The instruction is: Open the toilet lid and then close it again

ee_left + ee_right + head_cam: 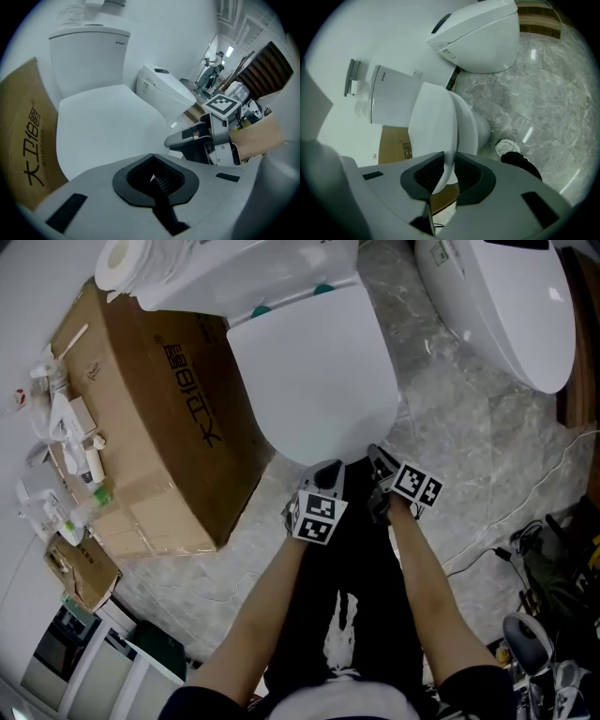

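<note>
Your right gripper [447, 165]: jaws part-closed, pinching front edge of toilet lid [433, 126]. Lid runs away from jaws toward cistern [391, 101] beyond. Your left gripper [154, 179]: jaws together, nothing between them, just beside right gripper, lid ahead of it. Lid looks barely raised off bowl, if at all. Step in hand, by my judgement: start of opening. Next: swing lid up and back toward cistern, keep pinch firm, then lower it gently.
</note>
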`<state>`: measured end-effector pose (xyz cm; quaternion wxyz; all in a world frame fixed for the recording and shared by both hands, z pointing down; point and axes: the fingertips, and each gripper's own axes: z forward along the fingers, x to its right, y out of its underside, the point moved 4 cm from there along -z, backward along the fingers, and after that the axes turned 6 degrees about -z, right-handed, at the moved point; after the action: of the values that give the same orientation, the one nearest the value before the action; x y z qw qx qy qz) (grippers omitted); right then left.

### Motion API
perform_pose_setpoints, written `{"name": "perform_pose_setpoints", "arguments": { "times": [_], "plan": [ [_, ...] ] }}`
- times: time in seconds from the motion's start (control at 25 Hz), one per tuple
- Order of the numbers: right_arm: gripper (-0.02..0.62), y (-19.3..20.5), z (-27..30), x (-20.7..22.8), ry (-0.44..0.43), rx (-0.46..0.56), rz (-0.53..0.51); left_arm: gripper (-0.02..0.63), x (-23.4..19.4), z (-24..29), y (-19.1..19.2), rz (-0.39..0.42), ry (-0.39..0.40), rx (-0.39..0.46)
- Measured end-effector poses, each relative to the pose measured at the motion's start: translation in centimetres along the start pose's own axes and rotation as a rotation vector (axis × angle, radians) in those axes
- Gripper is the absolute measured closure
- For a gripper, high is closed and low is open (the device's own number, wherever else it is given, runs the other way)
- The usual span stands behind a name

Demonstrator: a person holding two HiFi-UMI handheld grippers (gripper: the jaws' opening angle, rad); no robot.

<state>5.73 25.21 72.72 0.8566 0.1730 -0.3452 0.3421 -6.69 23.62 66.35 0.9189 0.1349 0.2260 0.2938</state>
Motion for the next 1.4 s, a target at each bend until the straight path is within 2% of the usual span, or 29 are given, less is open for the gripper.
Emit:
{"name": "perform_pose_setpoints", "arguments": {
  "times": [0.2,0.4,0.64,0.72,1.04,1.4],
  "plan": [
    [0.532,-0.3,-1.3,-1.3,-0.016,0.016,0.013,0.600,0.6,-1.7,-0.3,-0.011,-0.005,0.021],
    [0.534,-0.6,-2.5,-2.8,-0.021,0.028,0.011,0.600,0.2,-4.4,-0.7,0.000,-0.057,0.063],
    [0.534,-1.4,-4.4,-5.5,-0.058,0.046,-0.002,0.600,0.5,-7.6,-2.0,0.210,-0.123,0.088],
    [0.534,-1.7,-4.8,-6.3,-0.070,0.056,-0.008,0.600,0.7,-8.2,-2.6,0.253,-0.136,0.092],
    [0.534,-2.8,-6.6,-9.6,-0.099,0.060,-0.023,0.600,1.2,-10.7,-4.4,0.317,-0.185,0.113],
    [0.532,-4.4,-8.0,-12.8,-0.148,0.081,-0.043,0.600,1.5,-12.3,-6.4,0.428,-0.258,0.131]
  ]
}}
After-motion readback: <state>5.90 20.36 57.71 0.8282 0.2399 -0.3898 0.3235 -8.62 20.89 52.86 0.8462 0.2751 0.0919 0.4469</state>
